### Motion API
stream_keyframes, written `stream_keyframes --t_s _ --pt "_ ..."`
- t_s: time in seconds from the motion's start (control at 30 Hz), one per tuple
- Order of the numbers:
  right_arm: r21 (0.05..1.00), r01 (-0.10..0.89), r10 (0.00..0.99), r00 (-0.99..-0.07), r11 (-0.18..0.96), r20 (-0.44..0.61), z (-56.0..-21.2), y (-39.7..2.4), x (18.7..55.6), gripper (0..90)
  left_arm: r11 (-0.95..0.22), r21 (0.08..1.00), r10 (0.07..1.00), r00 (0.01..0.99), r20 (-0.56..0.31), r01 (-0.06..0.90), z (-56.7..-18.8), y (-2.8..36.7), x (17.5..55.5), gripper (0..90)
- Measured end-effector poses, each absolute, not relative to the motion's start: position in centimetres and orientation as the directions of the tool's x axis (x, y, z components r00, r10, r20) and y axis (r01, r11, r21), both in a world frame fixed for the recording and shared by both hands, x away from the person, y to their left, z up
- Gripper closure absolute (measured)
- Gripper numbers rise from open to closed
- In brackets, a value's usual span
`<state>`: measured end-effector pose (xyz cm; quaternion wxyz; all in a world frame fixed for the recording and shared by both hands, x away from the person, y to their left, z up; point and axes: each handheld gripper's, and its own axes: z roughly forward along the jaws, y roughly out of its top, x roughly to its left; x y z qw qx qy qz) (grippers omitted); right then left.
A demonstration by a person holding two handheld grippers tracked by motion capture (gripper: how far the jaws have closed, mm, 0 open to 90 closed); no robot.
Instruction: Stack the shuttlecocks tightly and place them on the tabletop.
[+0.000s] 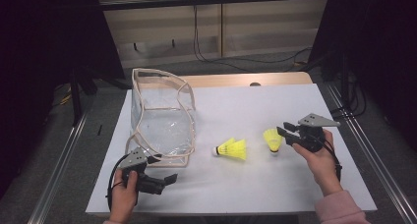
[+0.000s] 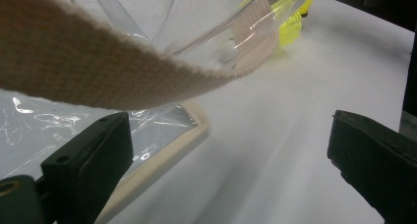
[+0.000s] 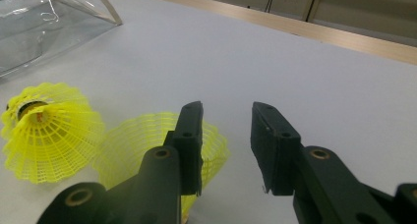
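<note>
A yellow shuttlecock [image 1: 272, 139] stands cork-down on the white table [image 1: 246, 106], right of centre. My right gripper [image 1: 284, 134] sits just to its right, open. In the right gripper view this shuttlecock [image 3: 133, 145] lies behind the left jaw, and nothing is in the gap of the right gripper [image 3: 226, 111]. Two more yellow shuttlecocks [image 1: 231, 149], nested, lie on their side mid-table; their skirt [image 3: 49, 130] also shows here. A clear bag with beige trim [image 1: 162, 116] stands at the left. My left gripper [image 1: 164, 169] is open near its front corner.
In the left gripper view a beige strap [image 2: 98, 62] of the bag crosses above the wide-open left gripper [image 2: 228, 126], with the bag's trimmed base edge [image 2: 167, 150] beside the left jaw. A wooden strip [image 1: 246, 80] borders the table's far edge.
</note>
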<state>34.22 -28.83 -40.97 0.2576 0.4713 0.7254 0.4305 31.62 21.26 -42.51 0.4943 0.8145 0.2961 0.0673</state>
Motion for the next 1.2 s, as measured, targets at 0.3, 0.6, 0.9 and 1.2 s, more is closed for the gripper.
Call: stream_keyframes --t_s 0.3,0.6,0.9,1.2 --pt "0.856 0.469 0.903 -0.429 0.217 0.006 -41.4 -29.6 34.1 88.8 -0.344 0.845 0.546 0.819 -0.176 0.41 -42.5 21.4 31.7 3.3" --pt "0.831 0.513 0.906 -0.422 0.218 0.023 -42.3 -30.1 34.1 90.0 -0.339 0.847 0.546 0.818 -0.178 0.41 -42.5 21.4 31.7 3.3" --pt "0.827 0.522 0.905 -0.424 0.209 0.039 -42.7 -30.2 33.9 90.0 -0.333 0.849 0.549 0.816 -0.18 0.411 -42.4 21.4 31.6 3.3" --pt "0.822 0.527 0.908 -0.418 0.215 0.03 -43.2 -30.9 33.1 90.0 -0.332 0.849 0.545 0.818 -0.184 0.412 -42.4 21.3 31.6 3.3"
